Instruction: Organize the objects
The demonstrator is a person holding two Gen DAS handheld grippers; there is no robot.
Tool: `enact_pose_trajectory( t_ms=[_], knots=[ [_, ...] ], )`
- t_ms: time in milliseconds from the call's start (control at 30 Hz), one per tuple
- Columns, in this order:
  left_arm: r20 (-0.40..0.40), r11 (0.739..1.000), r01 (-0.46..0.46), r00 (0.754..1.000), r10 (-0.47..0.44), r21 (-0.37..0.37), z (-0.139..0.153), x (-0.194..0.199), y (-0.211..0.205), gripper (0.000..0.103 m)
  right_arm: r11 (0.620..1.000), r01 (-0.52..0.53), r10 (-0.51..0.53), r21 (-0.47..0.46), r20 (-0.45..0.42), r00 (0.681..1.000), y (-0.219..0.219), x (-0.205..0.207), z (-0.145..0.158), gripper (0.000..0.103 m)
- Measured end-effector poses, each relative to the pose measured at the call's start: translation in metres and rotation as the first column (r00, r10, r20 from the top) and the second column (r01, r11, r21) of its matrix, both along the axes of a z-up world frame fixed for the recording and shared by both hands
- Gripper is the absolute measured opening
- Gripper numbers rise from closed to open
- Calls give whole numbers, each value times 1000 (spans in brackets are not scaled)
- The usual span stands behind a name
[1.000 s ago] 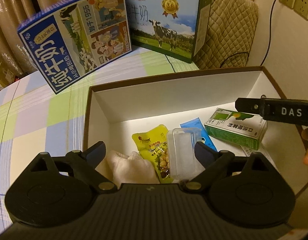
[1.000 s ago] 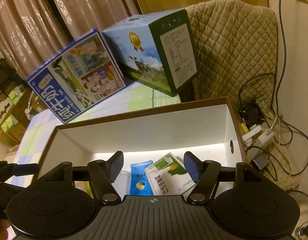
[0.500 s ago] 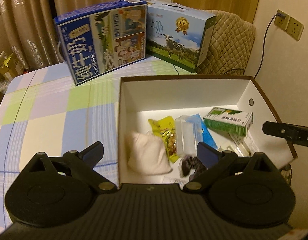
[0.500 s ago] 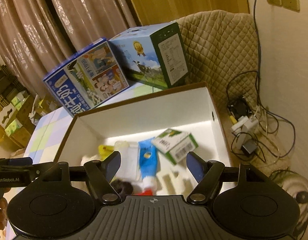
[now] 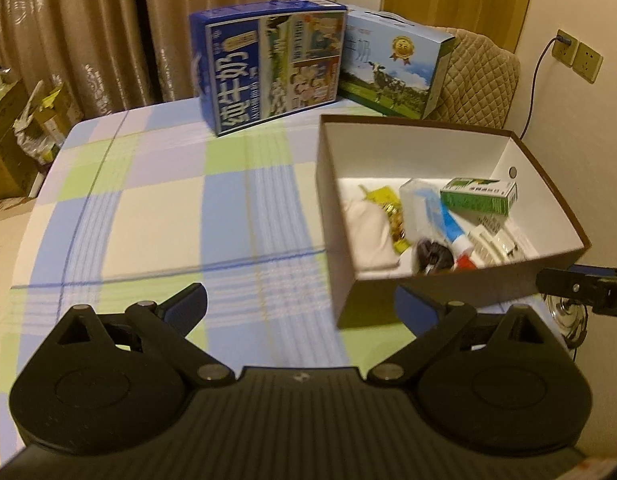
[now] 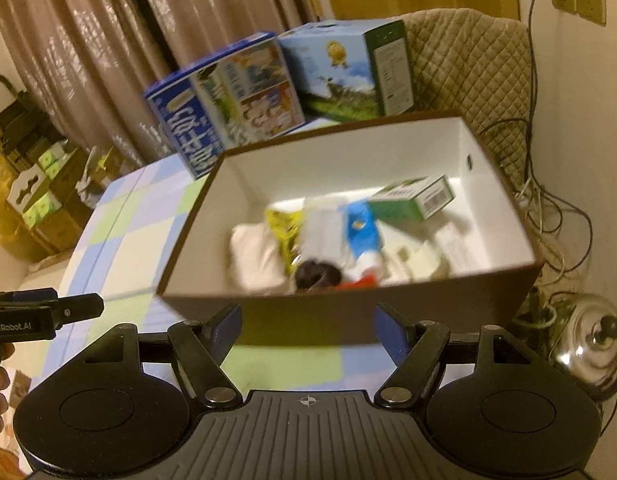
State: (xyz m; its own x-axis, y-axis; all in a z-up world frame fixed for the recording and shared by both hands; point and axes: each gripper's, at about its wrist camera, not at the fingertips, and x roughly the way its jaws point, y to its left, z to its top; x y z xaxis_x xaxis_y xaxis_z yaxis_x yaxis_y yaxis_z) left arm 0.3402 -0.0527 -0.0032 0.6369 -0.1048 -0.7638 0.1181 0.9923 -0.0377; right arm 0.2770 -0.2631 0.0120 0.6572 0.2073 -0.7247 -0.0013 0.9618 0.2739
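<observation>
Both claws spread wide and empty. Left claw (image 5: 300,306) over the checked counter (image 5: 148,216), short of the open brown box (image 5: 460,282) and off its near left corner. Right claw (image 6: 308,330) just before the box's near wall, centred on it. Inside the box: white pouch (image 5: 368,232) against its left wall, yellow snack packet (image 5: 388,204) beside that, clear case (image 5: 418,204), blue tube (image 6: 362,228), green carton (image 5: 478,196) toward its far right corner. Two milk cartons (image 5: 268,64) behind the box.

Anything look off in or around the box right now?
Mostly no. The items lie jumbled in the brown box; the green carton rests tilted on others. Both grippers, left and right, are open and empty.
</observation>
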Motion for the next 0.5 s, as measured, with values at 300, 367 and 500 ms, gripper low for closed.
enact_pose_trajectory(
  t_ms=[300, 367, 500],
  knots=[
    [-36, 999, -30, 999, 28, -32, -4, -59, 47, 99, 998, -57, 56, -12, -22, 998, 60, -48, -3, 70],
    [-40, 999, -33, 999, 32, -33, -4, -73, 54, 99, 997, -76, 75, -12, -30, 997, 73, -59, -5, 70],
    [-47, 999, -40, 998, 39, -31, -6, -100, 70, 99, 994, -108, 108, -11, -44, 993, 97, -80, -8, 70]
  ],
)
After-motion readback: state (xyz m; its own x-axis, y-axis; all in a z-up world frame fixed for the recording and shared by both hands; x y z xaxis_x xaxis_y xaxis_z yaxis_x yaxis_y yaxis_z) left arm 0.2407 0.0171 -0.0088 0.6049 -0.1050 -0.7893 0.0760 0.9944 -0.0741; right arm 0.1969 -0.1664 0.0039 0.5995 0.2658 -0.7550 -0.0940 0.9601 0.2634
